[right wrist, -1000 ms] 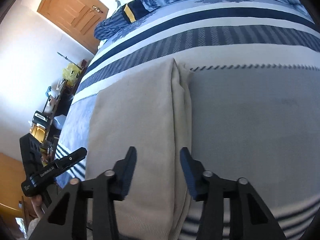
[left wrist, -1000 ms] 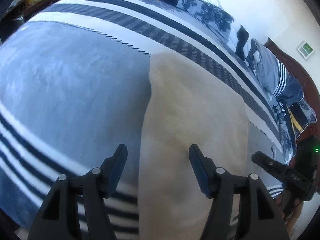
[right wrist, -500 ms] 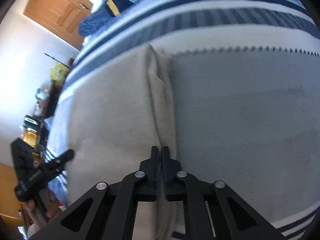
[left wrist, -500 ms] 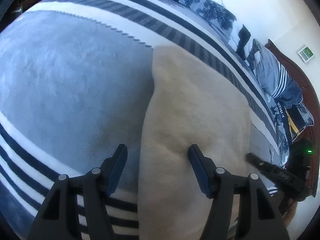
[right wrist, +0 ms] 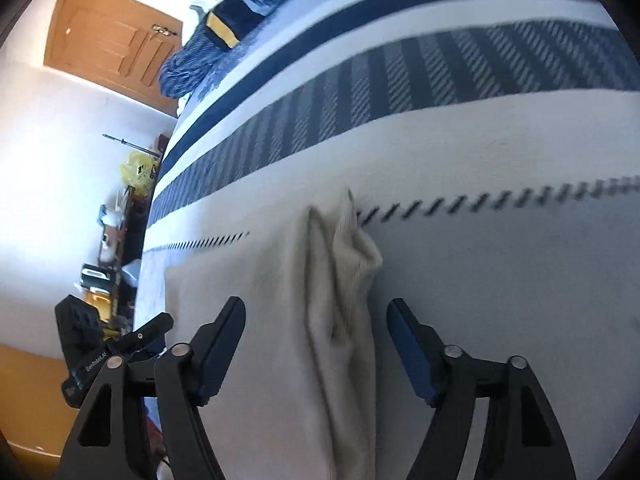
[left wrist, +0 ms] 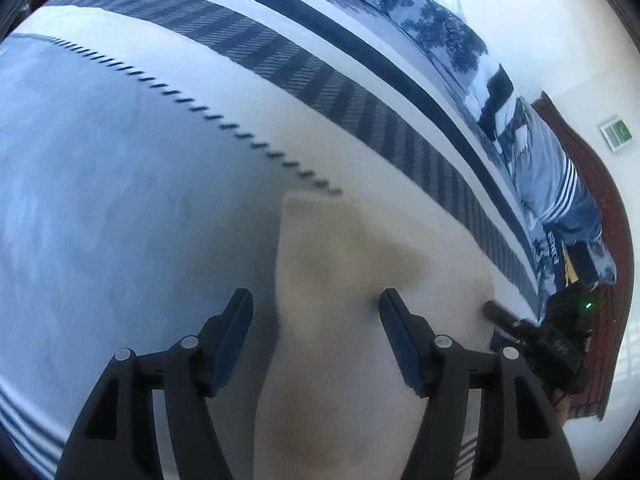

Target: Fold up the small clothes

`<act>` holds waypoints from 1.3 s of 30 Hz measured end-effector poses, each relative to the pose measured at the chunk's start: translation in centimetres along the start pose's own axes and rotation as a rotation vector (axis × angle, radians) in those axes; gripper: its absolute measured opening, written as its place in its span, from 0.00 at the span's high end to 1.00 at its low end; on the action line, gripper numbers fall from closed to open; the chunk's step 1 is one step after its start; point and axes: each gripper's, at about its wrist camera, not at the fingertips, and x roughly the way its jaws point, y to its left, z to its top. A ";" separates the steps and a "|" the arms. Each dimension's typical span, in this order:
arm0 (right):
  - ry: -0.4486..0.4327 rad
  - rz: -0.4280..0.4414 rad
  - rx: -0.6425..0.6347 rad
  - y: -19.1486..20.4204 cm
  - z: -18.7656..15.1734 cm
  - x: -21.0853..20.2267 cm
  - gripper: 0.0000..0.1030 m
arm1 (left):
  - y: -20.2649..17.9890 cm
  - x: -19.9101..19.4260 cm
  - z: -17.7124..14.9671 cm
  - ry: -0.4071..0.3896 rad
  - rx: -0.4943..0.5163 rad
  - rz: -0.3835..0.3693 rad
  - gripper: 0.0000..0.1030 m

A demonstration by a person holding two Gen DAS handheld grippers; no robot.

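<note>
A cream knit garment (left wrist: 360, 320) lies folded on the striped bedspread (left wrist: 120, 200). My left gripper (left wrist: 316, 336) is open and empty, its jaws straddling the garment's left edge. In the right wrist view the same garment (right wrist: 260, 340) has a bunched, rumpled right edge (right wrist: 344, 280). My right gripper (right wrist: 316, 344) is open and empty, its jaws either side of that bunched edge. Each gripper shows in the other's view: the right one (left wrist: 552, 340), the left one (right wrist: 104, 356).
Blue patterned pillows and bedding (left wrist: 540, 168) lie along the bed's far side by a wooden headboard (left wrist: 600, 208). A wooden door (right wrist: 112, 44) and a cluttered shelf (right wrist: 120, 240) stand beyond the bed's left end.
My right gripper shut on the garment's right edge half a second ago and has now opened, leaving the edge bunched. Both grippers have pulled back; the garment looks shorter.
</note>
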 end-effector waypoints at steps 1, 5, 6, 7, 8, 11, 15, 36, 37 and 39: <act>0.011 0.004 0.010 -0.2 0.3 0.6 0.49 | 0.3 0.3 0.4 -0.001 -0.011 -0.011 0.47; 0.004 -0.008 -0.030 0.6 1.2 0.7 0.81 | 0.1 0.5 1.3 0.008 -0.001 -0.045 0.82; -0.020 -0.021 -0.058 1.3 1.1 -0.1 0.82 | -0.1 0.5 1.2 -0.002 0.021 -0.041 0.82; -0.025 -0.032 -0.067 1.5 1.2 -0.1 0.83 | -0.1 0.6 1.1 -0.006 0.020 -0.041 0.82; -0.022 -0.057 -0.074 1.5 1.1 0.2 0.83 | 0.1 0.8 1.1 -0.006 0.015 -0.040 0.81; 0.016 -0.115 -0.092 1.2 1.1 1.9 0.76 | 0.6 0.8 0.7 0.002 -0.016 0.001 0.63; -0.031 -0.112 -0.091 2.8 -0.8 -1.0 0.44 | 0.3 -2.9 -2.3 -0.046 0.027 0.022 0.48; 0.014 0.029 0.003 -1.4 -22.4 -4.2 0.92 | 1.6 -8.6 -20.7 -0.045 0.038 -0.073 0.84; 0.000 0.024 -0.007 -1.2 -22.6 -4.7 0.93 | 1.6 -8.8 -20.9 -0.051 0.033 -0.080 0.84; -0.033 -0.003 -0.047 -0.6 -22.9 -5.5 0.93 | 1.9 -8.3 -21.3 -0.039 0.033 -0.058 0.84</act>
